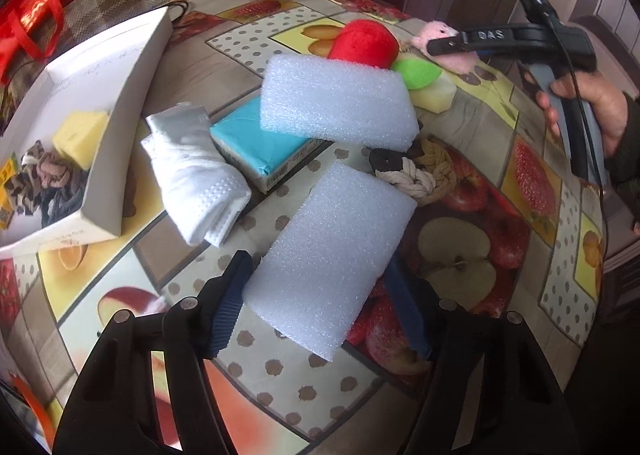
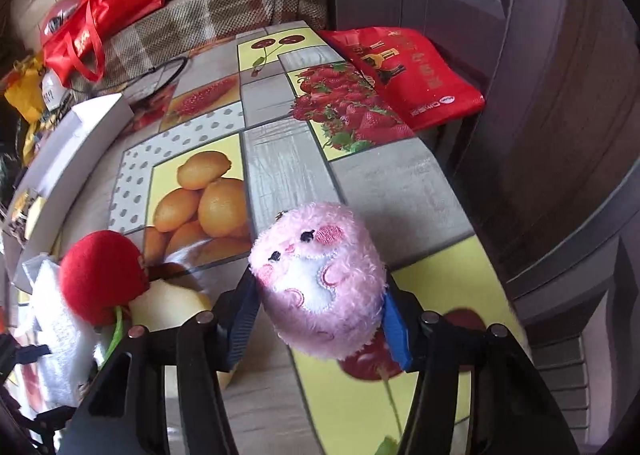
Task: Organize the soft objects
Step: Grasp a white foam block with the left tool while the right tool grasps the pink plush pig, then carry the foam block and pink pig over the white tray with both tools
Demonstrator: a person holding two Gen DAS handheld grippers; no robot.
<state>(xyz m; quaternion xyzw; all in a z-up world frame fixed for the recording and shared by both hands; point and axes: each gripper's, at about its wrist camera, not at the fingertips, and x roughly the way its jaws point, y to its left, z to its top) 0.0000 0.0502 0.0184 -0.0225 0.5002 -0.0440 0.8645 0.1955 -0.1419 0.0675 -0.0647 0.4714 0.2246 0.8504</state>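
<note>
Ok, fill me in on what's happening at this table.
A person is sorting soft things with two handheld grippers. The left gripper is shut on a white foam block, and the right gripper is shut on a pink plush toy. A yellow sponge already lies in the white box; socks, tissues, rope and another foam block remain on the table.

Fruit-print table (image 1: 460, 255) — foam block (image 1: 340, 107), white box (image 1: 132, 95).

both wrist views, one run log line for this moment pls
left gripper: shut on foam block | right gripper: shut on pink plush | white box: yellow sponge inside
</note>
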